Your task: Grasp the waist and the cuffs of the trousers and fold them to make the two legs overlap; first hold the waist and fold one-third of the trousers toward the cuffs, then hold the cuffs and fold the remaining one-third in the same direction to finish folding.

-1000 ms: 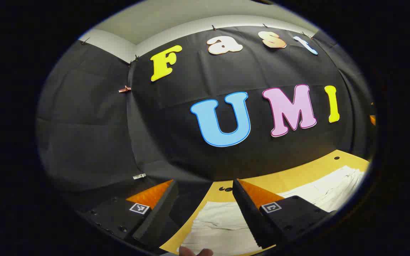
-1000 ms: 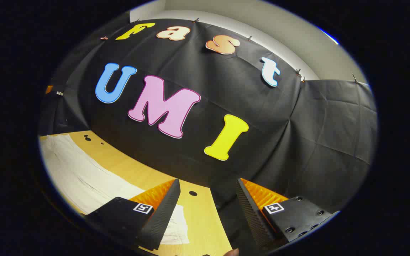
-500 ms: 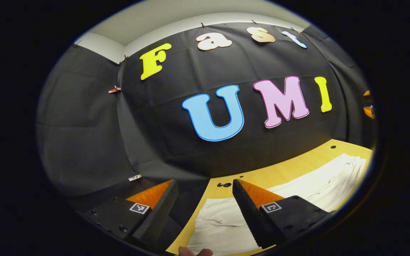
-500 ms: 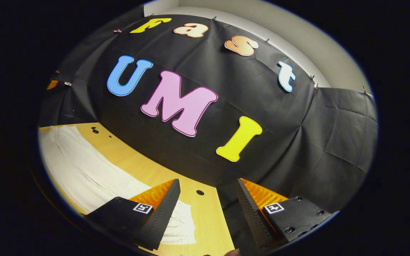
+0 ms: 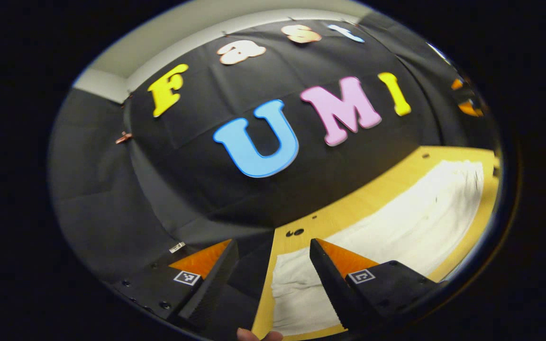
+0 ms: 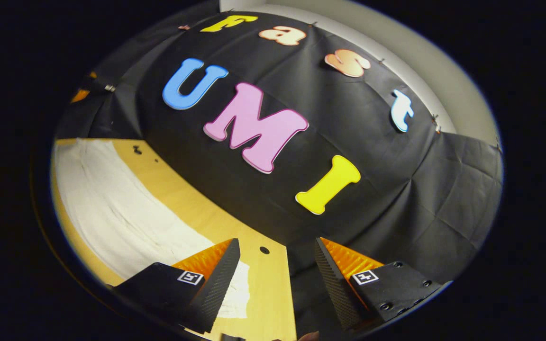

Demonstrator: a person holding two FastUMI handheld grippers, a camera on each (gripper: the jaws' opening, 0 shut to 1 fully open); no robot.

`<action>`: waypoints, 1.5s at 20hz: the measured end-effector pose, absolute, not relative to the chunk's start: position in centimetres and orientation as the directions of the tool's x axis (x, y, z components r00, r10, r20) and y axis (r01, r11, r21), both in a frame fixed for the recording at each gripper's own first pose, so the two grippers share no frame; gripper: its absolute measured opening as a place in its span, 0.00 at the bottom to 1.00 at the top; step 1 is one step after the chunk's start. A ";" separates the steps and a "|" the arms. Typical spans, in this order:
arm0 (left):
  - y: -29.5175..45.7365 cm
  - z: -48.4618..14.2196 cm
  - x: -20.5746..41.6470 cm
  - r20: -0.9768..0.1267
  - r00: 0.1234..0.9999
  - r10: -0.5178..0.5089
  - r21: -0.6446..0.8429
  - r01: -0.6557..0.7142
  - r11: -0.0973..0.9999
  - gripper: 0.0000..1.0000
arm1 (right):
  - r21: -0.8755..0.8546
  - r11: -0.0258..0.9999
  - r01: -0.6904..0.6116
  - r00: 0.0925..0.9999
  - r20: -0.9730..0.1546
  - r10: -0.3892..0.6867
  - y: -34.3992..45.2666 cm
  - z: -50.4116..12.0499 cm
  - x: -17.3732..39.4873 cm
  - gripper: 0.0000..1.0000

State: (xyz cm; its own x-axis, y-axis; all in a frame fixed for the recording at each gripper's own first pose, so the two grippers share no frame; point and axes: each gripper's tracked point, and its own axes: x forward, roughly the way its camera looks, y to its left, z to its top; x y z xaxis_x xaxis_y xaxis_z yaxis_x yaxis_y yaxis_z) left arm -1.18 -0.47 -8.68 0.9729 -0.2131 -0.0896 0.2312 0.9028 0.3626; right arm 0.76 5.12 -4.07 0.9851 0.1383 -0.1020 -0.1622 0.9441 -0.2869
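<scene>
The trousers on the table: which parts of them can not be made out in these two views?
- Left gripper view: the near end of the trousers passes behind the left hand-held gripper; waist or cuffs cannot be told.
- Right gripper view: the trousers are cut by the picture's left edge, and the right hand-held gripper covers their near corner.
- Both views: motion blur hides seams and whether the legs already overlap.

Light wooden table [image 5: 344, 215], set against the black cloth wall; small dark holes [image 5: 295, 232] near its far edge; further hole [image 6: 264, 249] close to the corner in the right gripper view. White trousers [image 5: 410, 222] laid flat and lengthwise directly on the tabletop; bare wood strip between fabric and wall.
</scene>
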 end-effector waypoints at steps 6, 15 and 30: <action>1.5 -23.5 -4.1 -0.406 0.841 -0.358 0.572 0.539 0.619 0.97 | -0.459 0.817 -0.350 0.929 -0.282 0.239 5.8 -15.0 -1.9 0.97; 4.9 -36.2 -5.1 -0.675 0.648 -0.353 0.596 0.761 0.257 0.96 | -0.555 0.596 -0.580 0.807 -0.490 0.328 5.1 -27.5 -2.4 0.98; 4.0 -37.5 0.6 -0.698 0.647 -0.308 0.689 0.724 -0.040 0.84 | -0.645 0.322 -0.693 0.714 -0.551 0.431 6.8 -34.6 0.6 0.97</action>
